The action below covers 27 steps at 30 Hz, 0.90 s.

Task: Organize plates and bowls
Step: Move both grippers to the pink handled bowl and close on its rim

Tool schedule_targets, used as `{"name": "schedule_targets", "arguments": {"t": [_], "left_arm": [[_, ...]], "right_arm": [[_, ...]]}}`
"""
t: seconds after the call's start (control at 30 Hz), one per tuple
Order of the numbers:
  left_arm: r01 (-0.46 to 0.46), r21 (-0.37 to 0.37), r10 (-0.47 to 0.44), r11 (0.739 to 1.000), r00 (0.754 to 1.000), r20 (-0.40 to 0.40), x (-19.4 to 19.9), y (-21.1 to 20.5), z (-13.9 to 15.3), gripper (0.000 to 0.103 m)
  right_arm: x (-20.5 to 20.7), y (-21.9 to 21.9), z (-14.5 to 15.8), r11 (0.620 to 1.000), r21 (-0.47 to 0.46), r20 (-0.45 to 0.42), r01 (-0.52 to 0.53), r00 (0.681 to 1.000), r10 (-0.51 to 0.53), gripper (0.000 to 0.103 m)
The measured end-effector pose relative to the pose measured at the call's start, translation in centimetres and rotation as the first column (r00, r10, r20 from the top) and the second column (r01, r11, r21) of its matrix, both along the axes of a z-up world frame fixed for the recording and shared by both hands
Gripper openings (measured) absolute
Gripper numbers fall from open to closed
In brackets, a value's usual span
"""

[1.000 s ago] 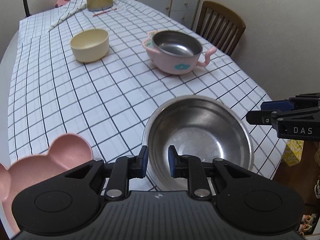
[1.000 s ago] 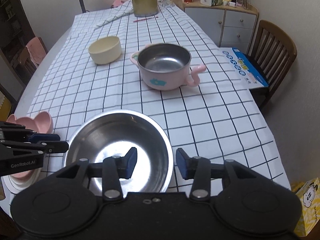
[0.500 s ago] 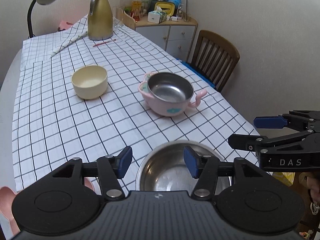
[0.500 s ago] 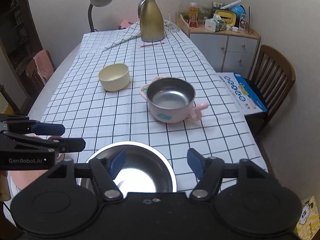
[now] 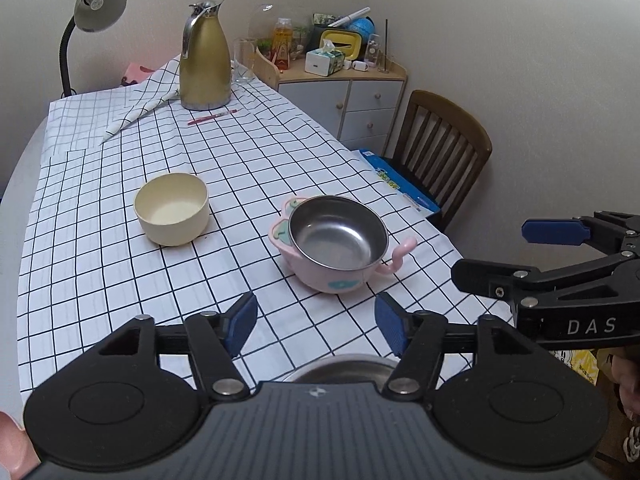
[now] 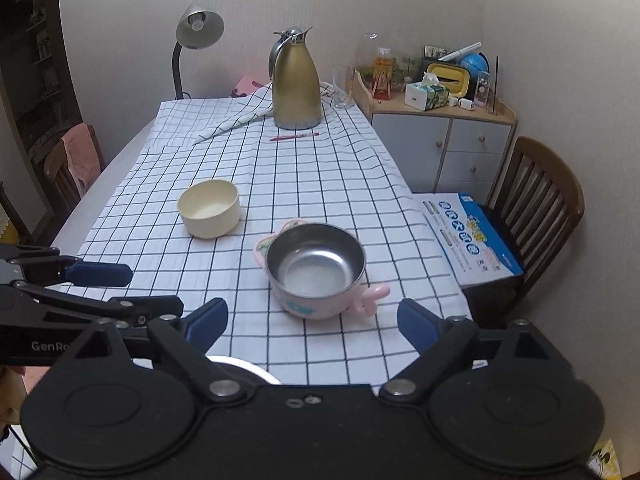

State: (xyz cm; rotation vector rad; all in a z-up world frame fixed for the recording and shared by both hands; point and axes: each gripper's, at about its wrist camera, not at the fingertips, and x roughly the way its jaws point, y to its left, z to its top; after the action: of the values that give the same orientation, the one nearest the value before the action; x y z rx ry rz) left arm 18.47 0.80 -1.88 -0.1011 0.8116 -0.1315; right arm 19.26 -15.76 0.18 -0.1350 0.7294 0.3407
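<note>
A cream bowl point(image 5: 173, 208) point(image 6: 209, 208) and a pink handled bowl with a steel liner point(image 5: 338, 242) point(image 6: 316, 270) stand mid-table on the checked cloth. A large steel bowl point(image 5: 340, 369) point(image 6: 240, 366) sits at the near edge, mostly hidden under both grippers. A pink plate edge point(image 5: 10, 440) shows at the far left. My left gripper point(image 5: 318, 320) is open and empty above the steel bowl. My right gripper point(image 6: 312, 320) is open and empty, to the right of the left one.
A gold thermos point(image 5: 205, 58), a glass point(image 5: 244, 60), a red pen point(image 5: 212, 117) and a desk lamp point(image 5: 94, 20) stand at the far end. A wooden chair point(image 6: 536, 208) with a blue box point(image 6: 472, 236) and a cabinet point(image 6: 440, 140) are on the right.
Both grippers have opened wide and pulled back and up from the steel bowl, which stays on the table and now lies mostly under them.
</note>
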Motion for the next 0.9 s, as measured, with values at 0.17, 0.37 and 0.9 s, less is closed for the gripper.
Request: {"name": "schedule_targets", "arguments": {"t": [0.17,0.37,0.9], "left_arm": [[-0.060,-0.012,0.060,0.998,0.998,-0.013,2.4,-0.5,-0.9,0.077],[-0.126,-0.009,0.126,0.992,0.991,-0.040,5.8,-1.1,-2.2,0.077],[-0.217,0.048,0.222,0.975,0.957,-0.185,14.4,-2.1,-8.4,0.077]], "right_arm": [[3.1,-1.2,-0.2,1.000,0.009,-0.006,0.001,1.000,-0.001,0.096],[7.5,-2.1,-1.2,1.000,0.000,-0.032,-0.006,0.999,0.006,0.096],[18.2,-0.9,-6.2,0.996,-0.054,-0.145,-0.066,0.988,0.058,0.093]]}}
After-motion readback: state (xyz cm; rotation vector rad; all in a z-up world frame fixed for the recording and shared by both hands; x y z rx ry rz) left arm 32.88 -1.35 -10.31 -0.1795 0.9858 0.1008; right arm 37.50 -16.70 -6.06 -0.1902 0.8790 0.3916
